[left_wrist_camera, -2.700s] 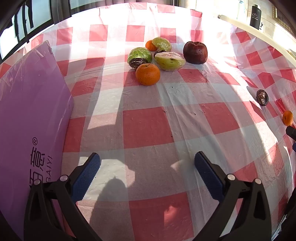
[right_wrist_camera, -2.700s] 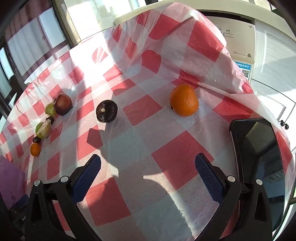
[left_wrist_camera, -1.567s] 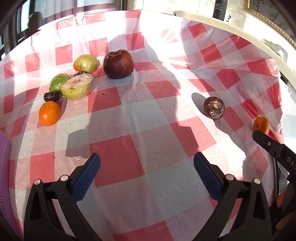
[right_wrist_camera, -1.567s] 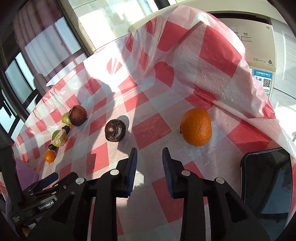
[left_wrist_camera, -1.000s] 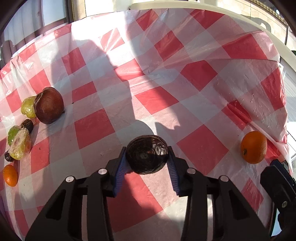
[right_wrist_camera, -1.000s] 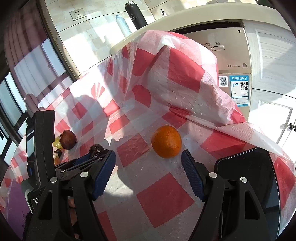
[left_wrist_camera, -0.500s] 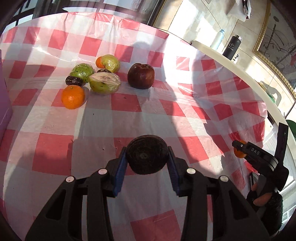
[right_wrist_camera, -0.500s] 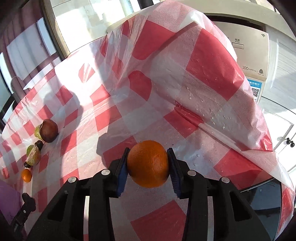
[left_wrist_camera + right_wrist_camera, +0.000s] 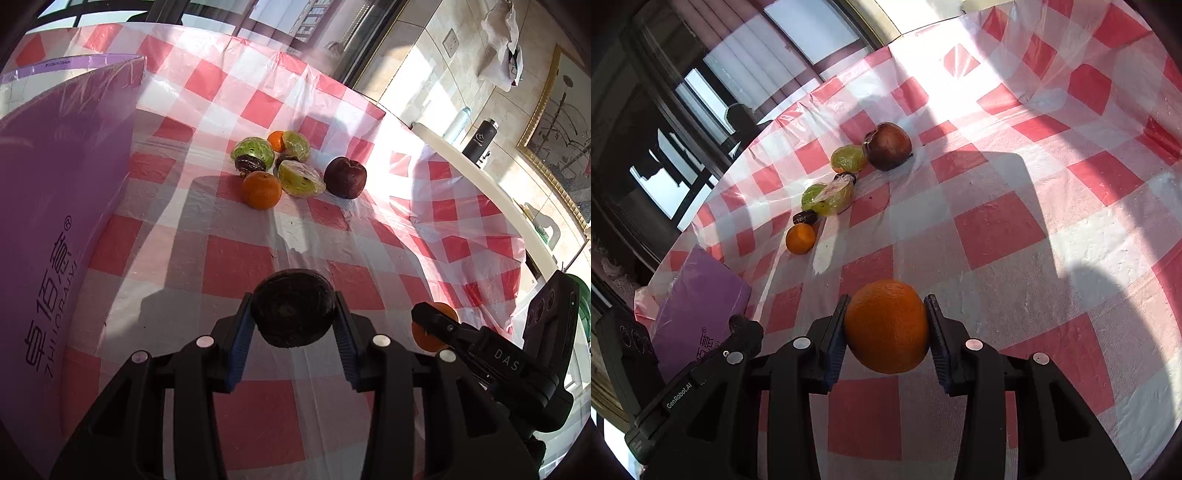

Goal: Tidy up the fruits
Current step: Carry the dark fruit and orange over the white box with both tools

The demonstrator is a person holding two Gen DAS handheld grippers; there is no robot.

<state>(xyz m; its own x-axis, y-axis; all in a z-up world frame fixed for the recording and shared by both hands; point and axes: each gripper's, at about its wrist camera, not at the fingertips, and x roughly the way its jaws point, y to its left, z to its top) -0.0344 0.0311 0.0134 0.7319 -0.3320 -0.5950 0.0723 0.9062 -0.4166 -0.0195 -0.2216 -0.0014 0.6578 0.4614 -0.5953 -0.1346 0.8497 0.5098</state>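
Gripping a dark round fruit [image 9: 293,308], the left hand-held gripper [image 9: 293,334] has its blue pads pressed on both sides of it, low centre of the left wrist view; jaws narrow, fruit held clear above the red-and-white checked cloth [image 9: 236,266] on the counter; right hand-held gripper [image 9: 886,332] likewise clamped on an orange [image 9: 886,326], low centre of the right wrist view — pads against its two sides.

Fruit cluster sits upper centre of the left wrist view: a small orange [image 9: 261,190] nearest the camera, a wrapped cut green fruit [image 9: 301,179] just right of it, a dark red apple [image 9: 345,177] right of that and touching or nearly so; behind them a green wrapped fruit [image 9: 253,149] with a small dark fruit [image 9: 249,163] at its front edge, another green one [image 9: 296,146], and a second small orange [image 9: 276,140] peeking between them.

Purple box [image 9: 55,229] fills the left side of that view; in the right wrist view it lies at lower left [image 9: 698,314], well apart from the cluster; black bottle [image 9: 480,142] on a ledge at upper right — off the cloth.
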